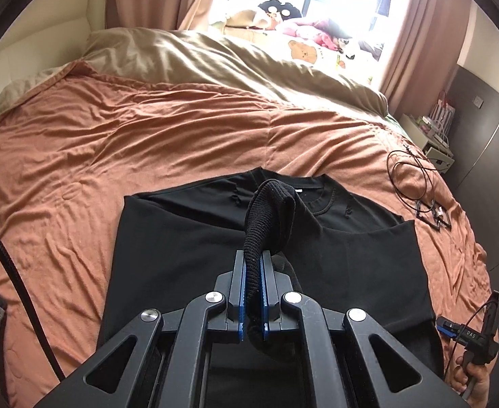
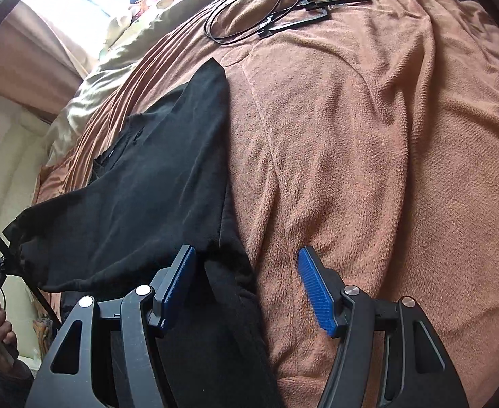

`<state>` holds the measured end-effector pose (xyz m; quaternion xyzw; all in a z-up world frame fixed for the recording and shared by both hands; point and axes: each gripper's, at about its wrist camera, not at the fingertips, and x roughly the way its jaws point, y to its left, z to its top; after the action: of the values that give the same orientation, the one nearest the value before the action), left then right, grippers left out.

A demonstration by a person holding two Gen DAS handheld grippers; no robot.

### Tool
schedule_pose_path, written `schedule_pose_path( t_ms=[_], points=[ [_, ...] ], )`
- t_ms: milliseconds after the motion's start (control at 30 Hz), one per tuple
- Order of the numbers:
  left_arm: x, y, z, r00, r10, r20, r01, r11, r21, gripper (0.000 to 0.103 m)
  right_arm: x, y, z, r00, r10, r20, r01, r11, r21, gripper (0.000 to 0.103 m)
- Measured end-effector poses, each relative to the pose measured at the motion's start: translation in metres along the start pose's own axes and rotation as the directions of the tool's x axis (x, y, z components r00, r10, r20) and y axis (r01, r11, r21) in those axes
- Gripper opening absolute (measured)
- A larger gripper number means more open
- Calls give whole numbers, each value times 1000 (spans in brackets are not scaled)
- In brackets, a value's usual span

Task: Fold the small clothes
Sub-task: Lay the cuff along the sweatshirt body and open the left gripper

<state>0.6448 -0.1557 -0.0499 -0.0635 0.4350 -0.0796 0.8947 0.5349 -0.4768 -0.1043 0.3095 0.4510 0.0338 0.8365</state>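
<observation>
A black T-shirt [image 1: 188, 258] lies flat on the orange-brown bedspread [image 1: 96, 142], collar at the far side. My left gripper [image 1: 253, 258] is shut on a small black knit garment [image 1: 266, 214], which stands up from the jaws and droops over the shirt. In the right wrist view the shirt [image 2: 140, 183] lies to the left. My right gripper [image 2: 246, 265] is open and empty, its left finger over the shirt's near edge and its right finger over the bedspread [image 2: 368, 170]. The right gripper also shows at the edge of the left wrist view [image 1: 453, 329].
A black cable coil [image 1: 409, 176] and flat black frames [image 1: 434, 214] lie on the bed's right side, also far in the right wrist view [image 2: 249, 10]. A beige duvet [image 1: 215, 64], soft toys and a bright window are beyond. A nightstand [image 1: 429, 136] stands right.
</observation>
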Motion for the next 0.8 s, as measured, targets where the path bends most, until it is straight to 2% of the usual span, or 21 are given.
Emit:
schedule_pose_path(
  t_ms=[100, 233, 333, 500, 600, 667, 733, 800],
  points=[
    [7, 15, -7, 1000, 13, -16, -14, 1000, -26, 7, 3, 11, -2, 999, -33, 9, 33, 999, -40, 61],
    [18, 34, -20, 999, 30, -42, -32, 998, -53, 7, 7, 21, -6, 994, -107, 19, 108, 991, -81, 53],
    [29, 50, -32, 997, 39, -73, -45, 995, -86, 7, 6, 22, -7, 992, -124, 19, 125, 988, -87, 50],
    [47, 71, -47, 992, 35, -119, -49, 992, -116, 8, 1, 22, -5, 994, -106, 8, 106, 992, -70, 49],
    [49, 78, -50, 990, 51, -129, -67, 991, -117, 9, -8, 16, -4, 1000, -25, 0, 25, 1000, -19, 49],
    [45, 82, -49, 990, 78, -119, -91, 990, -107, 10, -15, 18, -5, 1000, -5, 19, 6, 1000, -28, 49],
    [44, 85, -48, 990, 72, -118, -85, 990, -112, 18, -16, 23, -5, 999, 2, 35, 0, 999, -51, 49],
    [46, 86, -49, 989, 83, -126, -97, 990, -107, 40, -11, 23, -5, 999, -4, 39, 6, 998, -57, 49]
  ],
)
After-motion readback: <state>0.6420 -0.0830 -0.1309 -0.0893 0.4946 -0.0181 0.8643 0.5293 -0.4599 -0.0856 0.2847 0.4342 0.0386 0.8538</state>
